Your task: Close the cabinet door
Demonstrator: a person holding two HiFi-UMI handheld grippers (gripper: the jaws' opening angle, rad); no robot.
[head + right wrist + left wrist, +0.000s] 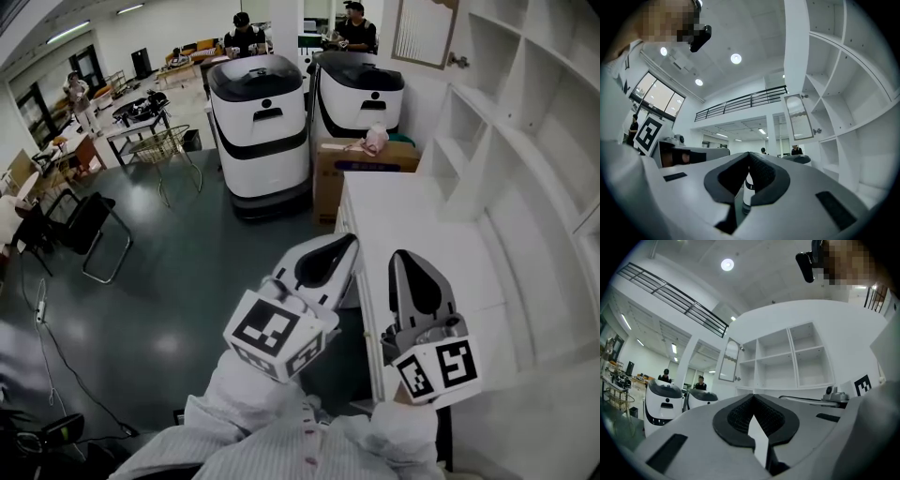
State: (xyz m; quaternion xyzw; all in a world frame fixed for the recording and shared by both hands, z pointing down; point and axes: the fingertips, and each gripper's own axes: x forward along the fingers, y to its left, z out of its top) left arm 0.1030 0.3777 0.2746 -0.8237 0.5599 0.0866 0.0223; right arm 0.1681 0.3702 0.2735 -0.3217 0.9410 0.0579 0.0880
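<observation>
Left gripper (349, 246) and right gripper (405, 262), jaws together and empty, hover at the counter's (412, 220) near edge. The door (424, 33) stands open beyond its far end, probably awaiting a push rather than a grip.

We counted two grippers: the left gripper (349, 242) and the right gripper (401, 259). There were two white-and-black machines, the left machine (260, 122) and the right machine (356, 89), and one cardboard box (361, 169). We saw one white desk (422, 234) and one cabinet door (424, 33). We counted three people: the first person (244, 33), the second person (356, 26) and the third person (75, 94). We made out one black chair (91, 222) clearly.
</observation>
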